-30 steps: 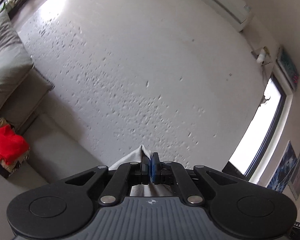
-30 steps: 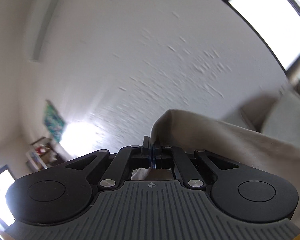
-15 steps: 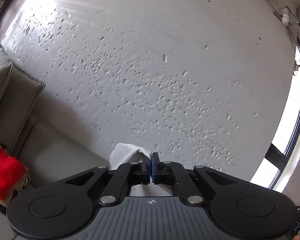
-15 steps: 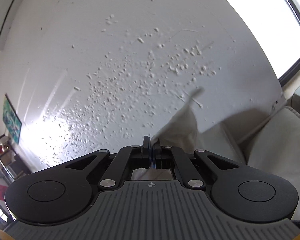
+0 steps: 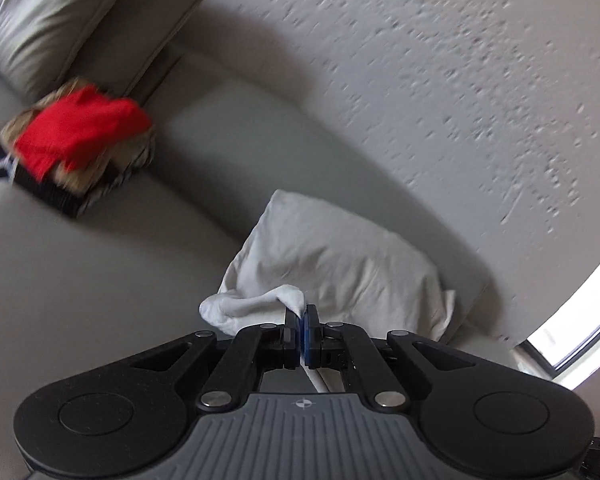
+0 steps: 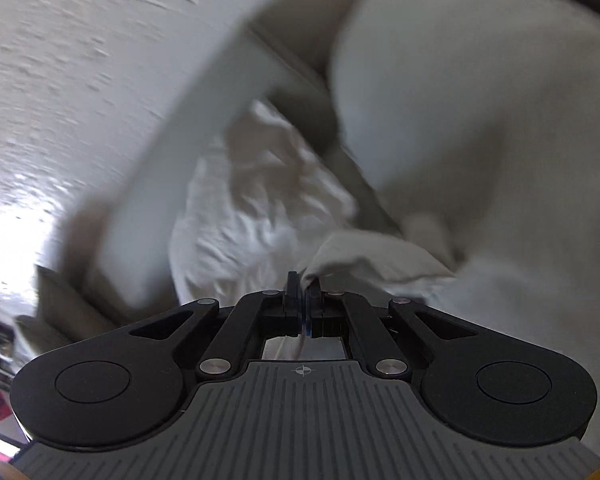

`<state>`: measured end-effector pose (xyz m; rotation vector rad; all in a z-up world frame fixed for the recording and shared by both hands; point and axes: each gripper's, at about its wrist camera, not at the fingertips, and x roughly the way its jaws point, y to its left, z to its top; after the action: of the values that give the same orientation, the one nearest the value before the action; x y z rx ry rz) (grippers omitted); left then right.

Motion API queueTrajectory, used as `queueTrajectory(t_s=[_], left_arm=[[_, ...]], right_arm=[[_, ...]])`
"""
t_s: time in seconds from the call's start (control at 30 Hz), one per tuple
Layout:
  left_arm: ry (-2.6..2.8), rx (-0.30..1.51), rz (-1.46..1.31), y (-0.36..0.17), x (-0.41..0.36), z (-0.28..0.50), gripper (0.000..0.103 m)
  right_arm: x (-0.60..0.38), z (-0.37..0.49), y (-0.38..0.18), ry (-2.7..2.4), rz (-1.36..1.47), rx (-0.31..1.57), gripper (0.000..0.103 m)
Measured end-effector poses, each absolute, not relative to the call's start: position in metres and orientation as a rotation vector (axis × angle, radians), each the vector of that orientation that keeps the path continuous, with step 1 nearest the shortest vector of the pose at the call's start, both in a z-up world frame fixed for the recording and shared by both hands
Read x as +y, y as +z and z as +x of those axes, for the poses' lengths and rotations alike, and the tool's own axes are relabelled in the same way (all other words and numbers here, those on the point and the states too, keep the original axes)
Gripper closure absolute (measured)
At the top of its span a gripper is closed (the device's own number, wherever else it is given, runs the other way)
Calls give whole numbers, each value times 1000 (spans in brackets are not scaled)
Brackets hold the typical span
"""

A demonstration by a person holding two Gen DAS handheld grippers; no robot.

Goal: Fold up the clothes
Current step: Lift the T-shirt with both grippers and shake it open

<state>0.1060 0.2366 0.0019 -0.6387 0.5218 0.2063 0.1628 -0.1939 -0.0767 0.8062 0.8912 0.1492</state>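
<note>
Change: a second ago we saw mostly speckled wall and ceiling ahead of both tools; now both views have tipped down onto the sofa, and the white cloth that hung from the tools lies spread on the seat
Left tool [image 5: 302, 320]: clenched on a corner of the white cloth [image 5: 332, 264]; we see the fabric bunched into a small roll just left of the blue pads and running back under the tool
Right tool [image 6: 305, 290]: clenched on another corner of the white cloth [image 6: 236, 232]; a folded flap of it rises from the pinch and leans to the right
Cloth, left view: it lies crumpled ahead of the tool on the grey sofa [image 5: 100, 272], its far edge against the sofa back
Cloth, right view: wrinkled and bright, stretching away from the tool toward the sofa back [image 6: 220, 92]; the picture is smeared, so we think, without being sure, that the beige patch at its far end is part of the same fabric
Clothes pile: a red garment [image 5: 80, 128] sits on top of a stack of folded things [image 5: 84, 188] on the seat, well left of the cloth
Cushions: a pale cushion [image 5: 72, 16] leans on the sofa back above the pile; in the right view a large cushion [image 6: 480, 100] fills the upper right, just beside the cloth
Wall: the speckled wall [image 5: 440, 80] stands behind the sofa
</note>
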Motion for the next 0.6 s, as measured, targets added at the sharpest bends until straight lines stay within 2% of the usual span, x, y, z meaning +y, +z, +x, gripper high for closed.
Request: queueTrajectory(t_s=[0.1,0.2,0.6], left_arm=[[256,658,-671,-38,240,95,103],[293,759,-688,-68,241,81,103],[236,724,-657,-1,237,19,103]], right_arm=[[-188,151,-107,98,764,987,102],[-180,139,-110,75,691,1012,102],[-187,75,-46,103,557,942,103]])
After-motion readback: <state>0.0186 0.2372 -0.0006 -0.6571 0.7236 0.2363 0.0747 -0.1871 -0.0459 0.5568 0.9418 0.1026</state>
